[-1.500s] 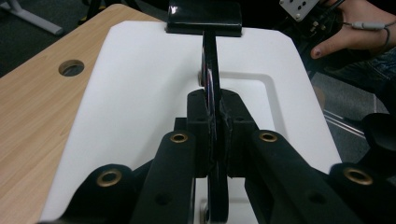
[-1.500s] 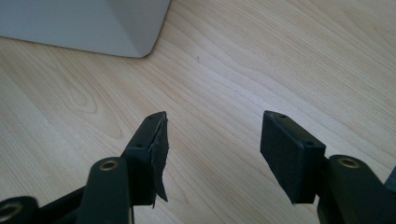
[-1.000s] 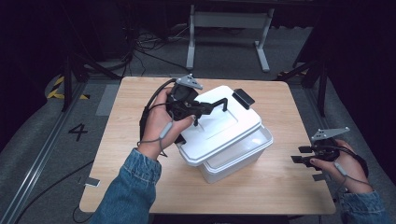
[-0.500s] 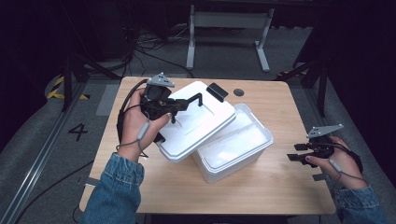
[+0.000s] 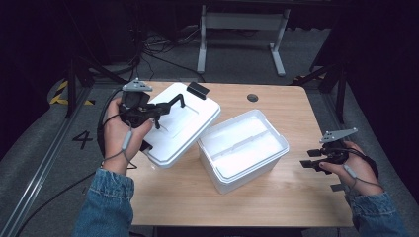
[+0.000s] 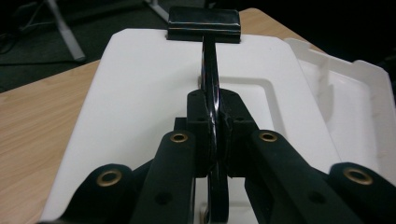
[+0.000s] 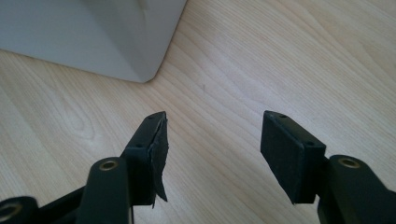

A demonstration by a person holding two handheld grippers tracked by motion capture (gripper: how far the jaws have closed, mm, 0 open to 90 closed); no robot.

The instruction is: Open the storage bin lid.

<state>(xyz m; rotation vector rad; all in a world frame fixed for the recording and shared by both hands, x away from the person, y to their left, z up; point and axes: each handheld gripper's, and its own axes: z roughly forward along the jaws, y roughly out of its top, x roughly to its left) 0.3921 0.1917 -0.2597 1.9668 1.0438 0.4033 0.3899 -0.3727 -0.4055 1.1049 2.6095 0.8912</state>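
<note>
While the white lid (image 5: 180,123) is held clear of the white box (image 5: 243,148), tilted over the left part of the table (image 5: 276,197), its black handle (image 6: 211,98) is clamped between the closed jaws of the left gripper (image 5: 157,112). In the left gripper view the handle is seen as a thin black arch, rising from between the pads and ending at a black mount (image 6: 204,23) on the lid's far edge. The lid's near right corner is seen just beside the box's rim; whether the two touch cannot be told.

The box stands open near the table's middle, a raised ridge being visible across its white interior. The right gripper (image 5: 310,159) is held low over the table's right edge, well apart from the box; its jaws are spread with nothing between them, as seen in the right gripper view (image 7: 212,154), where a corner of the box (image 7: 93,37) is seen beyond them.

One piece of writing is legible: a dark figure "4" (image 5: 82,139) on the floor left of the table.
</note>
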